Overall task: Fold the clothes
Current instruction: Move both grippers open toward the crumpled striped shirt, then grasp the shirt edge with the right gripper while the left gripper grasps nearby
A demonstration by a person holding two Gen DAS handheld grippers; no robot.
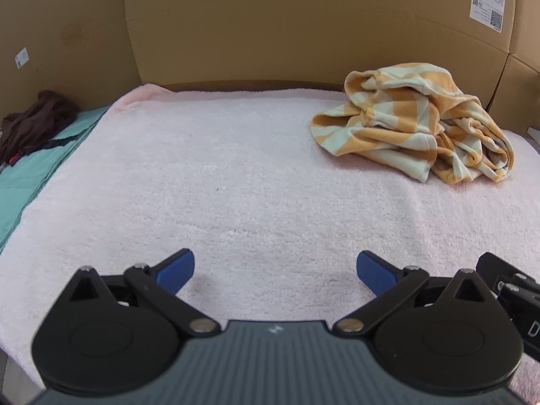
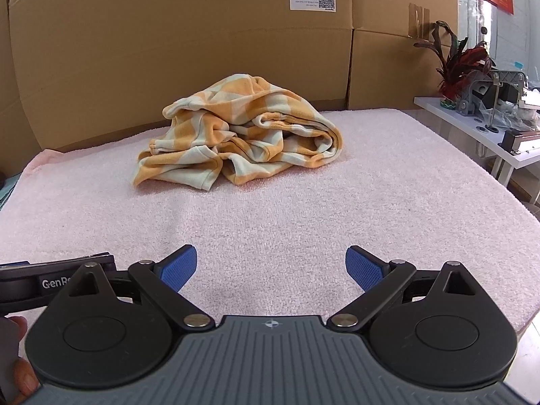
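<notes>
A crumpled orange-and-cream striped garment lies bunched on the pink towel at the far right; in the right wrist view the garment sits straight ahead on the towel. My left gripper is open and empty, low over the near edge of the towel, well short of the garment. My right gripper is open and empty, also near the front edge, facing the garment. The right gripper's body shows at the left view's right edge.
Tall cardboard boxes wall the back. A teal cloth with a dark brown garment lies left of the towel. A white shelf with a plant and tools stands at the right.
</notes>
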